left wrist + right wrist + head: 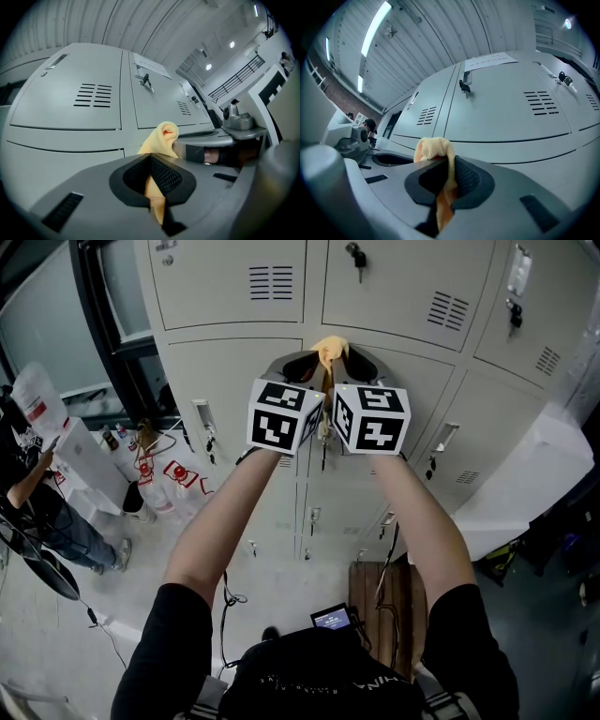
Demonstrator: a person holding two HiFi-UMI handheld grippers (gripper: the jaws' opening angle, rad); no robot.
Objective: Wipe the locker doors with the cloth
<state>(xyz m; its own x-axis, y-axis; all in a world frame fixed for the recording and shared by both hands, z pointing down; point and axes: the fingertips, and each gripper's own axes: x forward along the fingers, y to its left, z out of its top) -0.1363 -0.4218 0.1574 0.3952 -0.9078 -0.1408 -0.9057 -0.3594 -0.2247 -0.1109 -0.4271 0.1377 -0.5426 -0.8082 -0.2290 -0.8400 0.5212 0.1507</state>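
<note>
A yellow cloth [328,352] is bunched between my two grippers, which I hold side by side in front of the grey locker doors [234,282]. My left gripper [307,367] is shut on the cloth [162,137], which passes between its black pads [164,176] and pokes out ahead. My right gripper [349,364] is shut on the same cloth [433,147], pinched between its pads [465,178]. The cloth's tip sits close to a door seam; I cannot tell if it touches. Vented doors [70,89] fill the left gripper view, and a keyed door [511,108] the right gripper view.
Keys hang in several locks [356,259]. A person [37,493] stands at the left beside bags and bottles [173,474] on the floor. A wooden bench [384,601] sits below the lockers, and a white covered object [525,484] stands at the right.
</note>
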